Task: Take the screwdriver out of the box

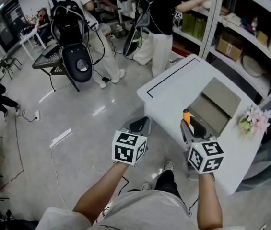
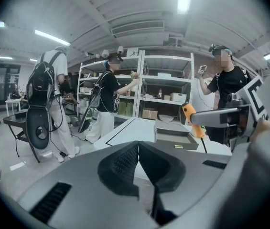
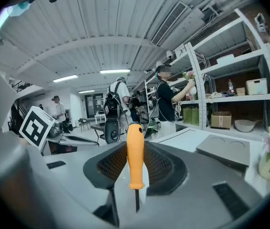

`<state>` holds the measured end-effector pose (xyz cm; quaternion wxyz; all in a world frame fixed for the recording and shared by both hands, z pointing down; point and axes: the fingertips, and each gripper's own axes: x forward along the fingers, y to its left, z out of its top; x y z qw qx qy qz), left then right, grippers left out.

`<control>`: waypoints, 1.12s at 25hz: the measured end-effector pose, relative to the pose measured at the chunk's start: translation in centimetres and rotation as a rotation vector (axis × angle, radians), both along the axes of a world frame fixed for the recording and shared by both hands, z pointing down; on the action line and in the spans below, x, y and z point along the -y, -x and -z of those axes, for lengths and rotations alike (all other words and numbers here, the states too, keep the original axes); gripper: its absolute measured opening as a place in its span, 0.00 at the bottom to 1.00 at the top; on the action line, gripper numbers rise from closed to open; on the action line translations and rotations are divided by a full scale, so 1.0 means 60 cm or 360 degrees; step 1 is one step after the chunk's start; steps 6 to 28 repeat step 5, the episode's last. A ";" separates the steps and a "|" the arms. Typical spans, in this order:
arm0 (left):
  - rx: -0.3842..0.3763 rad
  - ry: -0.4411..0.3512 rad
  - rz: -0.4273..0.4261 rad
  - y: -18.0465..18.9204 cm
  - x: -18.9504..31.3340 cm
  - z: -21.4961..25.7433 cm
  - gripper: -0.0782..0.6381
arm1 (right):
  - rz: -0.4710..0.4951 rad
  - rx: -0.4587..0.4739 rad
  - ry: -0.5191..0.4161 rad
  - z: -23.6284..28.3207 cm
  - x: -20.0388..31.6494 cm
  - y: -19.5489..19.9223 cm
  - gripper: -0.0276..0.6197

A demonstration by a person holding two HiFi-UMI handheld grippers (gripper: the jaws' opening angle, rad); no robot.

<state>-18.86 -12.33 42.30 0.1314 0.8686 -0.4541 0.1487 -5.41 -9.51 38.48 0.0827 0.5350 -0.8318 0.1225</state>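
Note:
My right gripper (image 1: 192, 127) is shut on the screwdriver (image 1: 186, 115), whose orange handle stands up between the pads over the white table (image 1: 173, 87). In the right gripper view the screwdriver's handle (image 3: 135, 147) is upright with its thin shaft pointing down between the pads of the right gripper (image 3: 135, 168). The open grey box (image 1: 216, 104) lies just beyond on the table, apart from the tool. My left gripper (image 1: 140, 125) hangs off the table's near edge, shut with nothing in it; its pads (image 2: 125, 163) meet in the left gripper view, where the box (image 2: 173, 138) and the screwdriver (image 2: 192, 119) also show.
A small vase of pink flowers (image 1: 254, 120) stands on the table right of the box. Shelving (image 1: 250, 42) runs behind the table. Two people (image 1: 161, 28) with gear stand on the floor beyond, beside a dark stand (image 1: 75, 56). My own legs are below.

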 end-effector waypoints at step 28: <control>0.0001 0.0002 -0.0004 0.002 0.001 0.000 0.12 | 0.0001 0.0000 0.0003 -0.001 0.001 0.003 0.22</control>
